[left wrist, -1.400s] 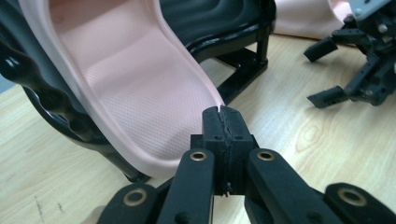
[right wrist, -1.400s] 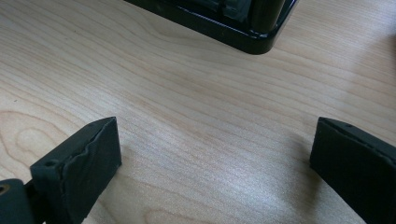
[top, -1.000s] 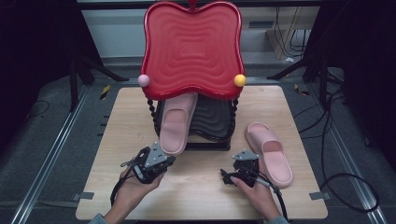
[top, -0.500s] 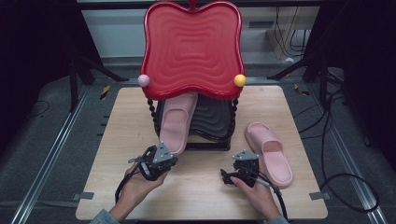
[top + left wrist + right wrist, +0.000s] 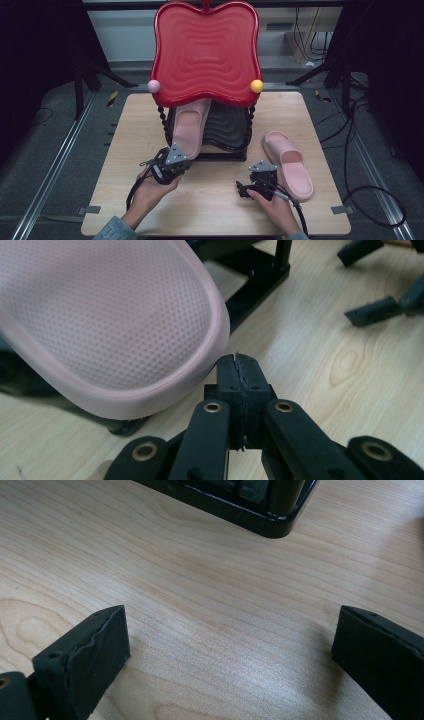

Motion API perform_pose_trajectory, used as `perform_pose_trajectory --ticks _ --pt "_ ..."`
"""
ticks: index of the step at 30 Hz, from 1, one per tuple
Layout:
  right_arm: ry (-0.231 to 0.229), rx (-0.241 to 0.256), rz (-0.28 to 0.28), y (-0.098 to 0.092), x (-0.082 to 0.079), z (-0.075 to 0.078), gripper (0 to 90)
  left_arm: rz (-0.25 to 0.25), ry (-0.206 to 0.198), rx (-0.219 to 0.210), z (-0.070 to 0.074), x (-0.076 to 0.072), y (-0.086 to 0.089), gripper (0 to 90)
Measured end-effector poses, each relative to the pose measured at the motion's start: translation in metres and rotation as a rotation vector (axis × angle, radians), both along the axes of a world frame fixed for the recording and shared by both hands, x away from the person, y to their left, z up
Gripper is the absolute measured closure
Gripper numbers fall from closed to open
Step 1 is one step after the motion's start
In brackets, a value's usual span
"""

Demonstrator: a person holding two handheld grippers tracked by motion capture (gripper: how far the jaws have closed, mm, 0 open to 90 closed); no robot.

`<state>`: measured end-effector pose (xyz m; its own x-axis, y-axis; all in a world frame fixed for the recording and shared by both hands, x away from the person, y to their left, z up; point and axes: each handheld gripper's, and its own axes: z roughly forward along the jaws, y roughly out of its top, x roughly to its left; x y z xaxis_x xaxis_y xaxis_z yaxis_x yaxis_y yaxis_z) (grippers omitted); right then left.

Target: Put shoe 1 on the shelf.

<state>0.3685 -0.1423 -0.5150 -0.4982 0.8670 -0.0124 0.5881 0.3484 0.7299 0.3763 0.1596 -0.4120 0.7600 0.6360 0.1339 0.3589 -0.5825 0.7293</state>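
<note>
Slipper [image 5: 107,322], pale pink with a finely perforated, dotted surface and a smooth rounded rim, sits just beyond the left gripper [image 5: 239,365], whose two black jaws are pressed flat together with nothing between them; the tips are right beside the slipper's rounded end, and whether they touch it cannot be told. In the high view this slipper [image 5: 189,127] lies sloped on the lower black shelf [image 5: 227,127] of a small rack, its near end hanging over the front edge, with the left gripper [image 5: 172,159] right at that end and the person's left hand [image 5: 155,187] behind it.

The right gripper [image 5: 227,652] has its jaws spread wide over bare light wooden table [image 5: 200,580], holding nothing; ahead of them is a corner of the rack's black base [image 5: 260,522]. In the high view the right gripper [image 5: 260,175] rests on the table in front of the rack, held in the right hand [image 5: 275,207].

A second pink slipper [image 5: 290,157] lies flat on the table [image 5: 125,150] just to the right of that gripper, sole down, opening upward. Above the shelf a glossy red wavy-ribbed tray [image 5: 206,50] tops the rack, with a pink ball [image 5: 154,86] at its left corner and a yellow ball [image 5: 257,86] at its right. No writing or brand mark can be read anywhere.
</note>
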Motion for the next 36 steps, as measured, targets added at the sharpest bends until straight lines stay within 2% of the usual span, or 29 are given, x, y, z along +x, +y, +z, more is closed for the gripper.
perform_pose_trajectory --ticks 7,8,12,18,21,22,23,24,27,28,29,34,35,36 --pt "0.0 0.0 0.001 0.0 0.0 0.0 2.2 0.017 0.003 -0.019 0.007 0.016 -0.008 90.0" --pt "0.0 -0.001 0.001 0.0 0.0 0.0 2.2 0.008 0.003 0.003 0.008 0.019 -0.009 90.0" --pt "0.001 -0.001 0.001 0.0 0.0 0.0 2.2 0.016 0.02 -0.019 0.008 0.024 -0.012 89.8" --pt "0.001 0.001 0.0 0.0 0.0 0.0 2.2 0.011 0.019 -0.027 0.008 0.018 -0.012 88.6" --pt "0.001 0.001 0.0 0.0 0.0 0.0 2.2 0.002 0.004 -0.001 0.009 0.014 -0.009 88.7" --pt "0.001 0.001 0.0 0.0 0.0 0.0 2.2 0.006 -0.001 -0.008 0.009 0.013 -0.008 88.8" --pt "0.001 0.001 0.0 0.0 0.0 0.0 2.2 0.005 -0.003 0.002 0.01 0.013 -0.006 89.0" --pt "0.001 0.0 0.0 0.0 0.0 0.0 2.2 0.016 -0.005 -0.016 0.01 0.014 -0.006 89.1" --pt "0.001 0.0 0.0 0.0 0.0 0.0 2.2 0.023 -0.006 -0.006 0.011 0.018 -0.003 89.4" --pt "0.001 0.0 0.0 0.0 0.0 0.0 2.2 0.028 0.003 -0.027 0.011 0.019 -0.003 89.7" --pt "0.001 0.001 0.0 0.0 0.0 0.0 2.2 0.023 0.008 -0.019 0.012 0.021 -0.002 89.7" --pt "0.001 0.001 0.0 0.0 0.0 0.0 2.2 0.04 -0.002 -0.035 0.013 0.024 -0.008 89.7" --pt "0.001 0.001 0.0 0.0 0.0 0.0 2.2 0.038 -0.001 -0.02 0.014 0.025 -0.007 89.7" --pt "0.001 0.001 0.0 0.0 0.0 0.0 2.2 0.043 -0.004 -0.032 0.013 0.027 -0.008 89.7"
